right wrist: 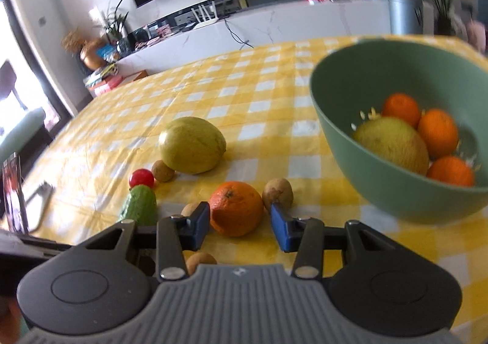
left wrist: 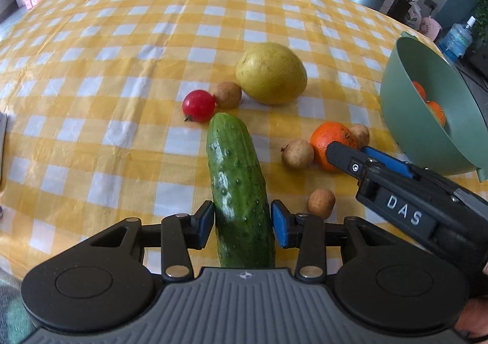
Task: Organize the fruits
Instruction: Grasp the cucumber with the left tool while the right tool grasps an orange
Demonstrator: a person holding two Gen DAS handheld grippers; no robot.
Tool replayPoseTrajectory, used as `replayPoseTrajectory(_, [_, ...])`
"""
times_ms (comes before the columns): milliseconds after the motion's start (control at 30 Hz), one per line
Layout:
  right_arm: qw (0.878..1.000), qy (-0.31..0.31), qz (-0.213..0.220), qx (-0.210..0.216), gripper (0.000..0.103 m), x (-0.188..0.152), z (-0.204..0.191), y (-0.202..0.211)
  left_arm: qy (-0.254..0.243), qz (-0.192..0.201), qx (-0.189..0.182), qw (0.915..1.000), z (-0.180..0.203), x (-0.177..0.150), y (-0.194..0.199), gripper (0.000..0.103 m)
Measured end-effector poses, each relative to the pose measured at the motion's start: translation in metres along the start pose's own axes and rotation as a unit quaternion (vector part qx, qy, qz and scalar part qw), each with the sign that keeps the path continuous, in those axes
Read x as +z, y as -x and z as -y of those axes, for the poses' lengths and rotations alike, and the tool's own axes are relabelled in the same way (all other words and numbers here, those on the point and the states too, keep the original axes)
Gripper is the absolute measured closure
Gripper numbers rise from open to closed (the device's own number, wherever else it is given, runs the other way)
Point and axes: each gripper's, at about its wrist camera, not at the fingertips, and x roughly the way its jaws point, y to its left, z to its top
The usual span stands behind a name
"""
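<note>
At right of frame I see the smooth green bowl (right wrist: 381, 191) holding three oranges and a pear. My left hand-held gripper (left wrist: 242, 223) pinches the bumpy cucumber (left wrist: 236, 188); my right hand-held gripper (right wrist: 241, 226) gapes around the desk's loose orange (right wrist: 236, 208).

**Rig look**

Both grippers: grey ribbed body, black round housings, black linkages with silver pivots, blue pads (left wrist: 279, 223). Right gripper (left wrist: 347, 148) has white "DAS" lettering and a screw. Skin visible bottom right.
</note>
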Motion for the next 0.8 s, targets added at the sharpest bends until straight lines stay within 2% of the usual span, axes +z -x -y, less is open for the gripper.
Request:
replayPoseTrajectory(100, [0.999, -0.033, -0.003, 0.017, 0.06, 0.0, 0.008, -0.003, -0.004, 0.001, -0.002, 1.0, 0.0, 0.001, -0.002, 0.053])
replayPoseTrajectory(300, [0.998, -0.056, -0.01, 0.036, 0.06, 0.0, 0.011, -0.012, 0.0, -0.002, -0.01, 0.9999, -0.003, 0.001, -0.006, 0.053])
replayPoseTrajectory(800, [0.999, -0.037, -0.001, 0.02, 0.063, -0.001, 0.007, -0.007, 0.002, 0.013, -0.008, 0.9999, -0.003, -0.002, -0.004, 0.06])
